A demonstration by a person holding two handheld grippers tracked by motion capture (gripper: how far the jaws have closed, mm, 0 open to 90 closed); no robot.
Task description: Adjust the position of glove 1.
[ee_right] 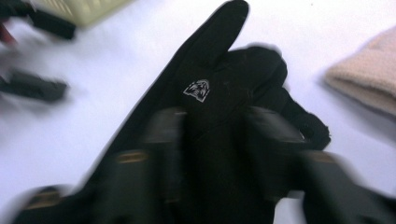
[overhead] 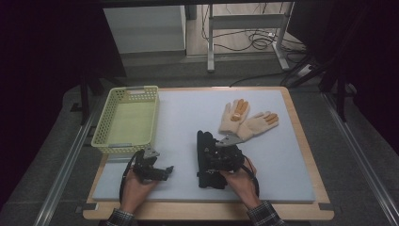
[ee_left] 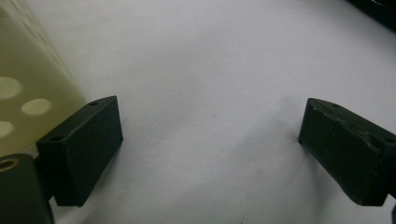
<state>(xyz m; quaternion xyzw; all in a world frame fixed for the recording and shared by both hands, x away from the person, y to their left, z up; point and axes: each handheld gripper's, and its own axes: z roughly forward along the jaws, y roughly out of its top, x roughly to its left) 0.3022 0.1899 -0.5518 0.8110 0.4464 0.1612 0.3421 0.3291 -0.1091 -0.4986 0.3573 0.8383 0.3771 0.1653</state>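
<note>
Right gripper [ee_right: 212, 140] spread astride the black glove [ee_right: 219, 93] at frame centre, mid-grab; next, squeezing shut, then lifting toward the upper-left basket [overhead: 101, 127]

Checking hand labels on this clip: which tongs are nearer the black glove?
Right. The right tongs sit over the black glove, jaws either side of it; the left tongs rest apart, near the yellow basket.

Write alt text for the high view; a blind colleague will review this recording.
A person's hands hold two grippers over a white mat: the right gripper sits over black gloves, the left gripper rests open near a yellow basket. A pair of beige gloves lies farther back on the mat.
</note>
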